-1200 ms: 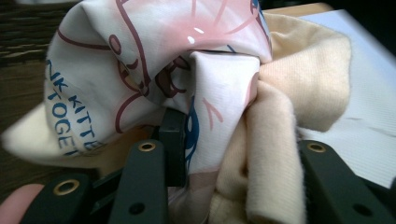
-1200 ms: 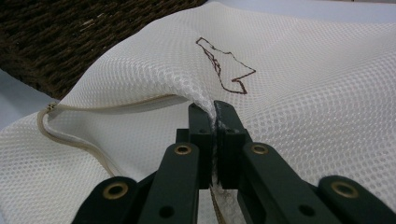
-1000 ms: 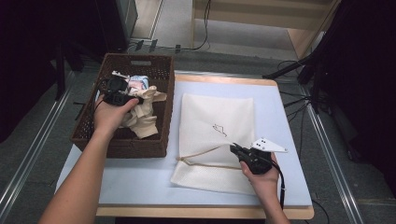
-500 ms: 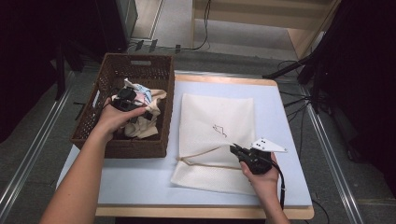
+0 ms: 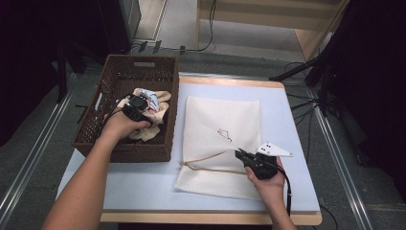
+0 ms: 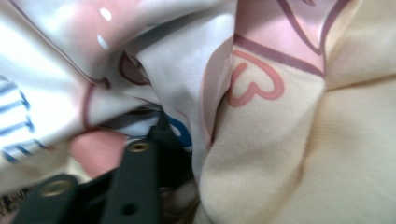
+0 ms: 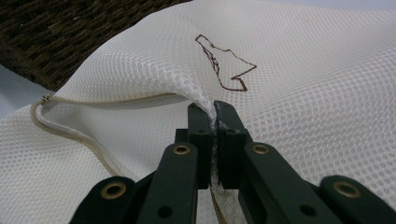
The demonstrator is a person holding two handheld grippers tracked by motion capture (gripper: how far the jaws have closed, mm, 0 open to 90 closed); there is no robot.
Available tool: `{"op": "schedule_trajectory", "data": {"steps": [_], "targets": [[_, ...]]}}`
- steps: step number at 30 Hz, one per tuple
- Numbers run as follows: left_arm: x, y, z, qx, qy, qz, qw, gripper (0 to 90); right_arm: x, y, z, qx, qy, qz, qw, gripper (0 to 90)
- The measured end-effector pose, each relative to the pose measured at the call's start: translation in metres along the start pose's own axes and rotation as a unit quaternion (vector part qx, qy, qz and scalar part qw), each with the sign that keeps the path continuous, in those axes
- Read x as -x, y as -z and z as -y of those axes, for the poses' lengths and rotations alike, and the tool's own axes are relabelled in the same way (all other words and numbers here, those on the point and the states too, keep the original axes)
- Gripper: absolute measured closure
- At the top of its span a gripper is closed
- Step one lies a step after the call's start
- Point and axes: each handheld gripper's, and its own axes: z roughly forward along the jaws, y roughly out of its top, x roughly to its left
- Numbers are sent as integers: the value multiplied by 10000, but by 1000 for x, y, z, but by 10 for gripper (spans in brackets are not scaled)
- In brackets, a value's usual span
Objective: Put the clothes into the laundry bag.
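Right gripper (image 5: 243, 156) we see clamped on mesh bag (image 5: 225, 122) top layer, near table's (image 5: 143, 184) front edge. Left gripper (image 5: 138, 106) in basket (image 5: 143, 72) at table's left edge, jaws just closing into printed cloth (image 5: 152, 100); grip unclear.

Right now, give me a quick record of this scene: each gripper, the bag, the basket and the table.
left gripper: down in the clothes, jaws have just been closing into the printed fabric
right gripper: shut on the mesh bag, pinching its upper layer at the opening
mesh bag: flat on the table, mouth edge lifted
wicker basket: left of the bag, holds the clothes
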Motion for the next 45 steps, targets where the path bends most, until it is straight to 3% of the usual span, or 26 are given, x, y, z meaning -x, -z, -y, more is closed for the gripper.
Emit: {"op": "schedule_trajectory", "data": {"steps": [3,4,6,8,10,12,17,21,22,25,34,37,40,43,45], "targets": [[6,3,-3,-63,-332,-38,9994,649,0,0,0,-5,4,-3,10000,870],[8,6,-4,-44,-379,94,9992,658,0,0,0,1,11,-10,10000,870],[6,10,-5,77,-219,320,9992,669,1,0,0,20,17,-24,10000,870],[-2,21,-6,430,140,465,9979,676,2,0,0,20,18,-28,10000,870],[-10,32,-4,877,522,648,9927,680,2,0,0,16,-6,-25,10000,870],[-15,42,-1,1281,704,731,9866,684,2,0,0,20,-24,-34,10000,870],[-14,66,5,1790,819,723,9778,688,2,1,-1,19,-63,-37,10000,871],[-9,85,10,2210,829,835,9681,690,2,1,-1,28,-70,-44,10000,872],[-7,92,11,2339,846,927,9641,690,2,1,-1,29,-72,-46,10000,872],[1,104,12,2571,820,1129,9562,689,2,1,-1,25,-76,-47,10000,872],[16,122,13,2850,734,1001,9505,689,2,1,-1,33,-59,-45,10000,872],[15,128,15,2973,829,1047,9454,688,2,1,-1,28,-60,-48,10000,872],[19,136,17,3065,817,1055,9425,689,2,1,0,10,-83,-52,10000,872],[28,142,18,3142,720,1112,9401,689,2,1,0,13,-86,-57,9999,872],[39,145,18,3213,625,1239,9367,689,2,0,0,-2,-98,-55,9999,873]]}}
